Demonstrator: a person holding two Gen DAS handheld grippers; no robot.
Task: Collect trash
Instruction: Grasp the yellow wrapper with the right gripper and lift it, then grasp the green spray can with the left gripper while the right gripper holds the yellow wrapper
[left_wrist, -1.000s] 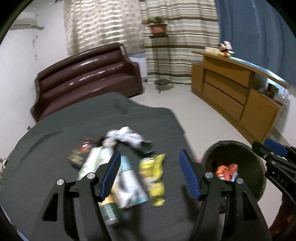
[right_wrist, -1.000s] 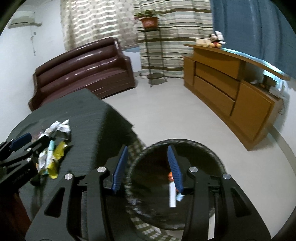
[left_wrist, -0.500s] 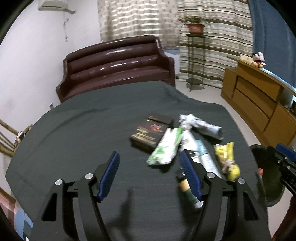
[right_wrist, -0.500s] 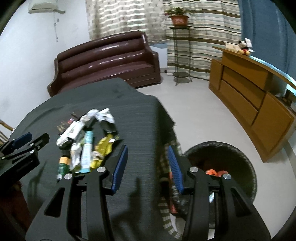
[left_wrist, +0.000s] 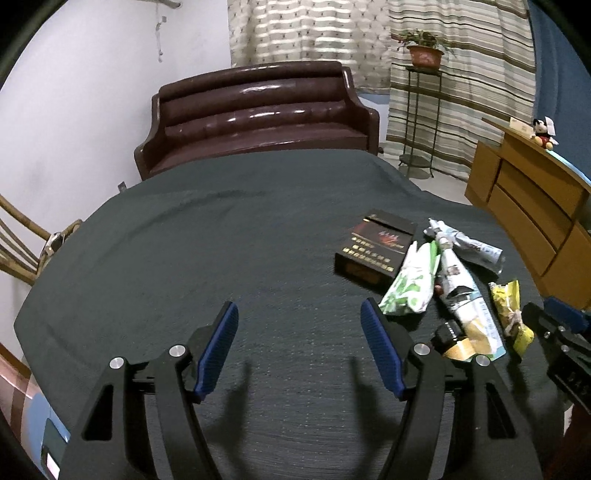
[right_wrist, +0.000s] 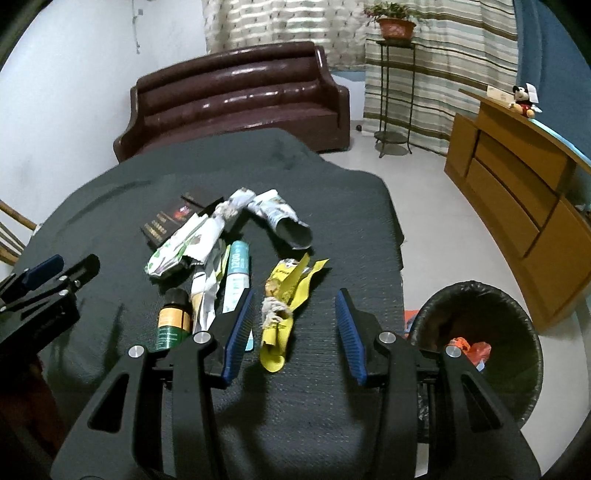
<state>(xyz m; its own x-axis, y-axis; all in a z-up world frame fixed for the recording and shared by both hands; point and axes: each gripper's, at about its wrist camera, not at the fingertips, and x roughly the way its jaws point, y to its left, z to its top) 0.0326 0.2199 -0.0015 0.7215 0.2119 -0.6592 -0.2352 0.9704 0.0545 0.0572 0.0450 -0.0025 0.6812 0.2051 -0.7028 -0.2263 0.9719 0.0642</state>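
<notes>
The left gripper (left_wrist: 299, 347) hangs over bare dark cloth (left_wrist: 221, 251), its jaws wide apart with nothing between them. The right gripper (right_wrist: 293, 325) stands with its jaws partly parted and grips nothing; the yellow wrapper (right_wrist: 284, 306) lies on the cloth in the gap between the blue pads, not pinched.

The cloth (a dark grey-green weave) covers the whole table and drapes over its edges. The trash sits in one loose heap on it: just left of the yellow wrapper lie a teal-and-white tube (right_wrist: 236, 280) and a small brown bottle (right_wrist: 173, 317) on its side, then a green-and-white packet (right_wrist: 184, 247), a crumpled silver wrapper (right_wrist: 284, 218) and, farthest, a dark flat box (right_wrist: 166, 221).

On the pale floor (right_wrist: 417, 206) to the right of the table stands a black bin (right_wrist: 517, 369) with orange scraps inside.

Beyond the table a maroon sofa (left_wrist: 255, 118) backs against the white wall (left_wrist: 92, 92). Right of it a potted plant (left_wrist: 424, 51) tops a thin metal stand before striped curtains (left_wrist: 461, 55). A wooden sideboard (right_wrist: 517, 177) runs along the right side, a small plush toy (right_wrist: 522, 99) on top, under a blue curtain (right_wrist: 554, 48).
</notes>
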